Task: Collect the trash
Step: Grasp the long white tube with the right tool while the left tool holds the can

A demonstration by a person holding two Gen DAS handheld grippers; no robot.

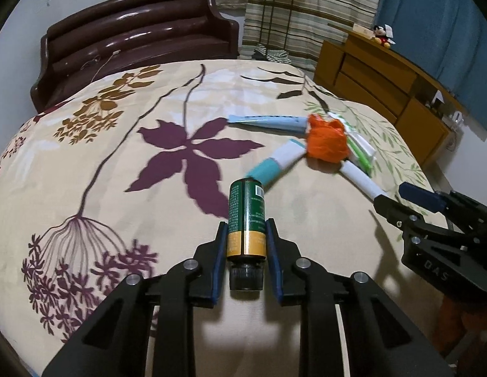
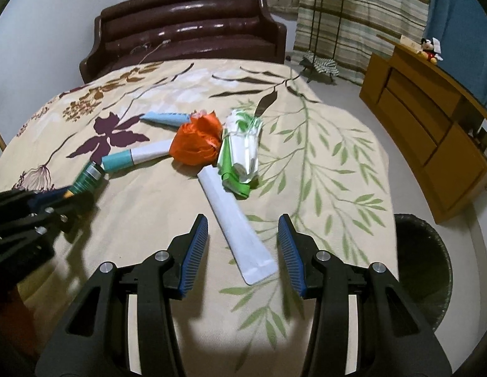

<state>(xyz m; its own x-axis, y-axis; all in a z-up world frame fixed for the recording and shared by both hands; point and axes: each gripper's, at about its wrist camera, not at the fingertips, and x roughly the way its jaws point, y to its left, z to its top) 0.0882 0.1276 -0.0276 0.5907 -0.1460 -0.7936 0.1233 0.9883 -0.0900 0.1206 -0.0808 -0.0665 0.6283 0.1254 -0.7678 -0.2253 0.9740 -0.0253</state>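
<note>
Left tongs (image 1: 246,235) clamped on the green bottle (image 1: 247,216) — right tongs (image 2: 243,251) stand apart, the white tube (image 2: 234,216) lying between them on the bed (image 2: 321,172), untouched.

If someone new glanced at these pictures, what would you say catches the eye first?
Probably the crumpled orange bag, bright against the floral bedspread mid-bed, with tubes and a green-and-white packet fanned around it. Next, the green bottle pinched in the left claw in the left wrist view. Then the white tube lying between the open fingers of the right claw.
</note>
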